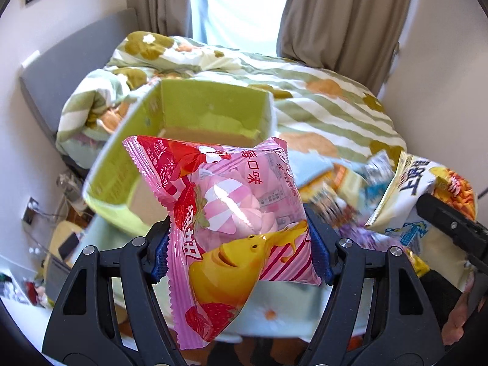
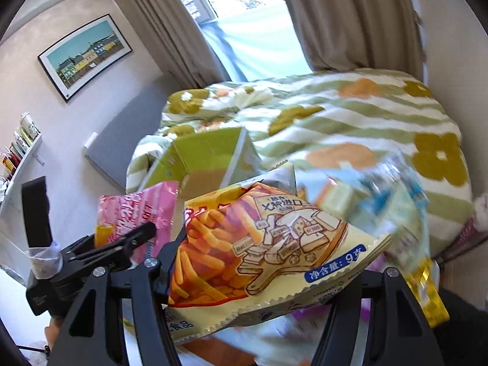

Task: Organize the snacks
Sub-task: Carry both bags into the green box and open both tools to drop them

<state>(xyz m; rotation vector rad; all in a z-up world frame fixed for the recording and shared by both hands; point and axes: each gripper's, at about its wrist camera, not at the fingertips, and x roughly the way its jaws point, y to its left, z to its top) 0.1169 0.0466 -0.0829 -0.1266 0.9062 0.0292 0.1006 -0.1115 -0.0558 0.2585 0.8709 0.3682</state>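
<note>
Both grippers loaded, box ahead.

Left gripper [image 1: 241, 244] pinches the pink marshmallow bag [image 1: 231, 213] at its sides; right gripper [image 2: 253, 262] pinches the cheese-stick bag [image 2: 259, 250] crosswise. Green box [image 1: 213, 106] sits open on the bed [image 1: 335, 109] at 12 o'clock of both bags; loose snack pile [image 1: 350, 189] at 2 o'clock of the pink bag. Advice: carry each bag over the box mouth, clear the near wall, lower, then release, one hand at a time.
</note>
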